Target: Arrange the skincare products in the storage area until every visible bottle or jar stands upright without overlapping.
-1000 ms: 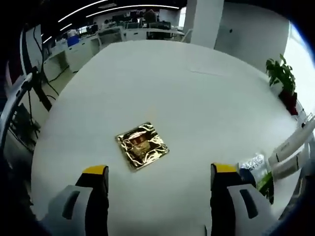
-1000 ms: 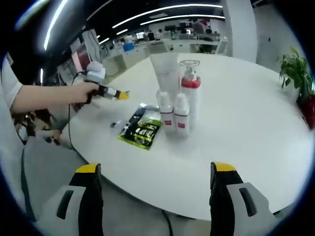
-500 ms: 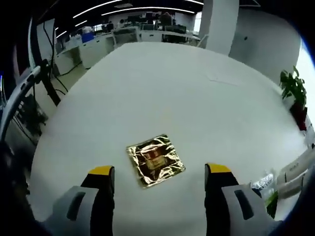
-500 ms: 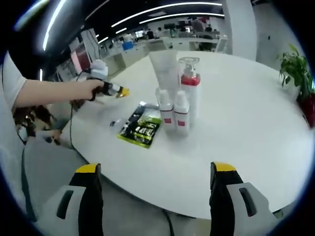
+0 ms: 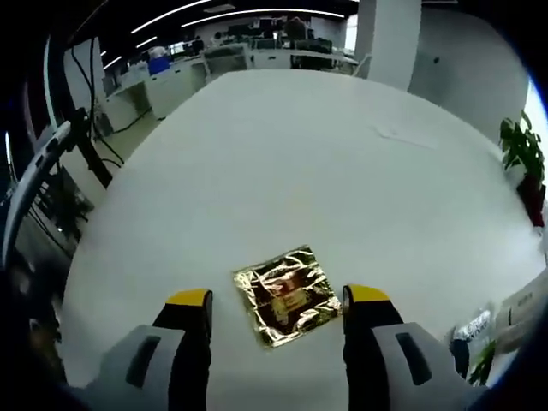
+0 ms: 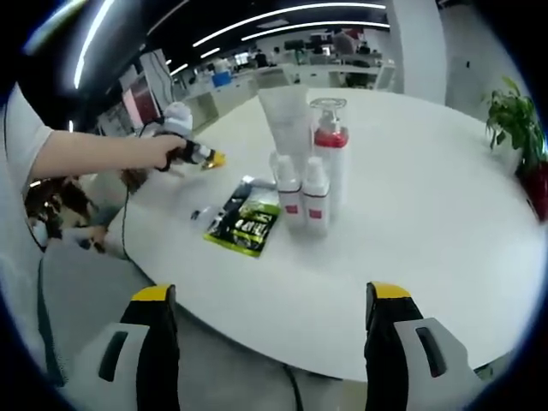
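In the left gripper view a crinkled gold foil sachet lies flat on the white round table. My left gripper is open, with a yellow-tipped jaw on either side of the sachet and close to it. In the right gripper view a white tube, a pump bottle with a red collar and two small red-labelled bottles stand upright in a tight group. A green-and-black sachet lies flat beside them. My right gripper hangs open short of the table edge. A hand holds the left gripper further left.
A potted plant stands past the table's far right side. Office desks line the background. The green-and-black sachet and the bottles' bases sit at the right edge of the left gripper view. A small dark item lies near the sachet.
The left gripper has moved in over the gold sachet and its jaws have narrowed around it. The right gripper view is nearly unchanged; the hand with the left gripper shifted slightly.
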Demonstrator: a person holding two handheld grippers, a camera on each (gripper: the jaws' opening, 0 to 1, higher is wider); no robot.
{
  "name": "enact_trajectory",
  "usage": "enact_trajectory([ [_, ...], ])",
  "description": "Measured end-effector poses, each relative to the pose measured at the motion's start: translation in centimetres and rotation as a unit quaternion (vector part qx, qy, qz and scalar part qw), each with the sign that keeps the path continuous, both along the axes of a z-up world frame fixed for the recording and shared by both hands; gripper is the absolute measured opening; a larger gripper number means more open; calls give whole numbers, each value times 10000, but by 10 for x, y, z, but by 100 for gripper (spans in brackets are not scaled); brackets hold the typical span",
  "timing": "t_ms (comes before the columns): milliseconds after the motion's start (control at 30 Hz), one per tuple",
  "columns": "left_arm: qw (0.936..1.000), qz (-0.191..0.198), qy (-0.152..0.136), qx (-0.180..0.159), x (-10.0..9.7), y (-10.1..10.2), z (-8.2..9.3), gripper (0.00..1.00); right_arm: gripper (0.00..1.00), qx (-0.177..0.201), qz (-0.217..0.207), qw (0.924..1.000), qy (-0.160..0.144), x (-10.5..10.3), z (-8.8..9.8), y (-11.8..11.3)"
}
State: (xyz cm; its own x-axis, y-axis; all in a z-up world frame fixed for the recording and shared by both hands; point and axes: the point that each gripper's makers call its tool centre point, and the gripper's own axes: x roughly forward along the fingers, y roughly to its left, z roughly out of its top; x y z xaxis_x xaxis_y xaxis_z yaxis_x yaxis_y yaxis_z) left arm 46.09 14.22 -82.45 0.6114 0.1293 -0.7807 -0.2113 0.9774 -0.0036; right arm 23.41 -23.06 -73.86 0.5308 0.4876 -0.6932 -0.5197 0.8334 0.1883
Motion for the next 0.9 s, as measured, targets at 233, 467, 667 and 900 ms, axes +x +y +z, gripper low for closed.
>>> enact_trajectory([
  [233, 9999, -52, 47, 111, 4, 7, -1, 48, 90, -6, 2, 10000, -2, 0, 0, 0],
  [467, 9996, -229, 6, 188, -6, -3, 6, 36, 90, -1, 4, 10000, -7, 0, 0, 0],
  [667, 9995, -282, -48, 153, -1, -1, 7, 35, 90, 0, 8, 10000, -19, 0, 1, 0],
  [900, 9991, -355, -153, 163, 4, 3, 10, 34, 90, 9, 30, 10000, -40, 1, 2, 1],
])
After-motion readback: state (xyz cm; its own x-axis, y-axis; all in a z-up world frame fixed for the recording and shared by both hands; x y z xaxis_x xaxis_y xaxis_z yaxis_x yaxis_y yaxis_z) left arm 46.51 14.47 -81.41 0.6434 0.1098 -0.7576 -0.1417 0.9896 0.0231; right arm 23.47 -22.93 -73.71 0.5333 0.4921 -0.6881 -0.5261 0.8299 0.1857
